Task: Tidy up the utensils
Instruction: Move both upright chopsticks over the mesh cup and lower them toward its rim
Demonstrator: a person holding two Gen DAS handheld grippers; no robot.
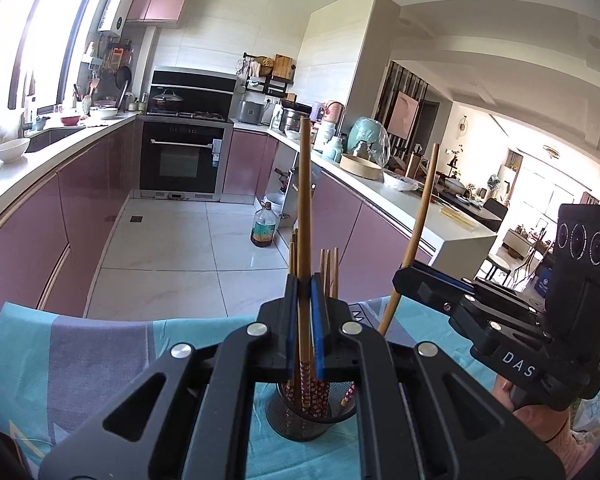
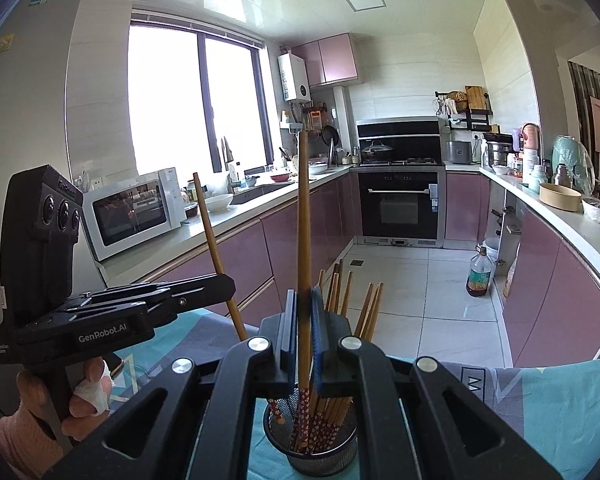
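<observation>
A black mesh holder point(image 1: 300, 420) point(image 2: 312, 448) stands on the teal patterned cloth point(image 1: 80, 360) and holds several wooden chopsticks with red flowered tips. My left gripper point(image 1: 305, 312) is shut on one upright chopstick point(image 1: 305, 200), its tip down in the holder. My right gripper point(image 2: 303, 320) is shut on another upright chopstick point(image 2: 303, 220), also reaching into the holder. Each gripper shows in the other's view: the right one point(image 1: 416, 276) with its chopstick point(image 1: 416, 232), the left one point(image 2: 220, 280) with its chopstick point(image 2: 216, 252).
The cloth-covered table edge point(image 2: 540, 392) faces a kitchen aisle with pink cabinets on both sides. An oil bottle point(image 1: 265, 227) stands on the floor. A microwave point(image 2: 134, 212) sits on the left counter, an oven point(image 2: 400, 204) at the back.
</observation>
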